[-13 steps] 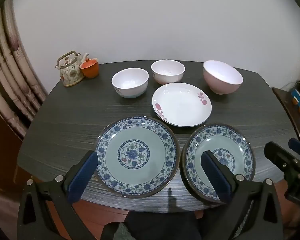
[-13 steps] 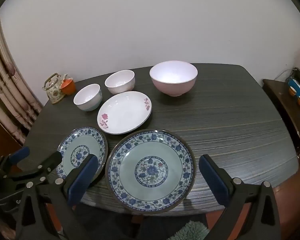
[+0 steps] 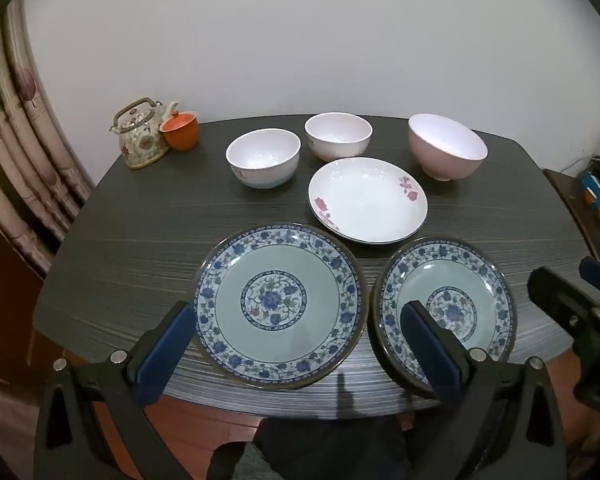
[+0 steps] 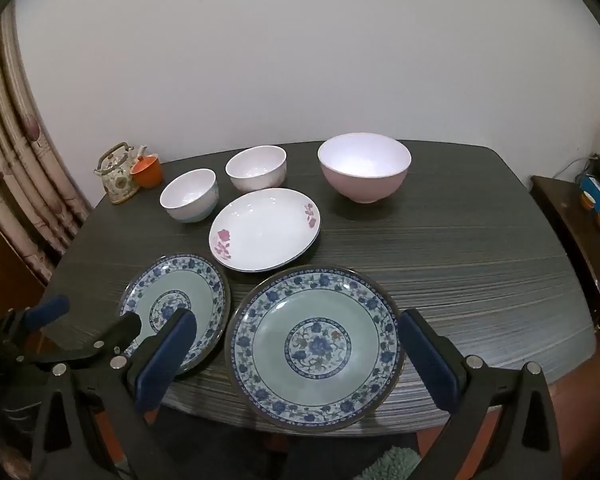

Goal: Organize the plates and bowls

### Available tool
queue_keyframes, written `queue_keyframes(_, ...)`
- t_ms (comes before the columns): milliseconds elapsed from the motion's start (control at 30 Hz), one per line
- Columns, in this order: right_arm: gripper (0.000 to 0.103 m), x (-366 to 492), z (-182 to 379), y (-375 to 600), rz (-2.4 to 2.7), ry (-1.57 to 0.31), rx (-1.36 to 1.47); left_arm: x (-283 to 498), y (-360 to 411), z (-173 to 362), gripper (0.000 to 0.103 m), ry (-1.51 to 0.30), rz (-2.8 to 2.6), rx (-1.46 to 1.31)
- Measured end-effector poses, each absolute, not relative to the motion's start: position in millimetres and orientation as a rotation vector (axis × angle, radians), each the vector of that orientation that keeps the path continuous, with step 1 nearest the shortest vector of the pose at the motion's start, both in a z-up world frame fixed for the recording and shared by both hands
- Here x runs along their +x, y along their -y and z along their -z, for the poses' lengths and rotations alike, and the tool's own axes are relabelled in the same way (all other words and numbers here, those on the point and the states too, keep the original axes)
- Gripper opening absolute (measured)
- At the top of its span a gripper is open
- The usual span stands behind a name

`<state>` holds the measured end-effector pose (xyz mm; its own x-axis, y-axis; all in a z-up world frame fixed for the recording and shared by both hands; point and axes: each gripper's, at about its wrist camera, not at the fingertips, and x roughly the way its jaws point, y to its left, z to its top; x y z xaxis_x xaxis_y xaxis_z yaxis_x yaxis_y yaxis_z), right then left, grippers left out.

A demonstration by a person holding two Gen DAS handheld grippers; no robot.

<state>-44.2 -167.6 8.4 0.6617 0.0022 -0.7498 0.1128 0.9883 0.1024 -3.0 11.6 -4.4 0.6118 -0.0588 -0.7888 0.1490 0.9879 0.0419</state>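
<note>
On the dark wood-grain desk (image 3: 140,240) stand six pieces of tableware — three plates and three bowls — all apart from both grippers. Two blue-patterned plates lie side by side at the near edge: the left blue plate (image 3: 278,306) and the right blue plate (image 3: 444,312), rims just beside each other. Behind them, between the pair and the bowls, sits one white plate (image 3: 367,200) with pink flowers on its rim. Along the back are the three bowls: a white bowl with a bluish base (image 3: 263,158) on the left, a second white bowl (image 3: 338,136) in the middle, and one larger pink bowl (image 3: 446,152) on the right, set apart from the other two. At the far left corner stand one flowered teapot (image 3: 140,136) and one orange cup (image 3: 179,131), touching or nearly so.

The left gripper (image 3: 300,354) hangs over the near edge with its blue pads spread wide, nothing between them but the view of the left blue plate below. The right gripper (image 4: 298,356) is likewise wide apart and empty — tilted down above the right blue plate, touching nothing.
</note>
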Motion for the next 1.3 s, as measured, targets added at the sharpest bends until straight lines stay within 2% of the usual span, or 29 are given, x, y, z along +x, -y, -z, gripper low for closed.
queue_keyframes(1300, 0.103, -52.3, -11.2, 165.1, 0.072, -0.845, 0.160, -10.5, -12.1, -0.2, 0.101, -0.906, 0.124, 0.094)
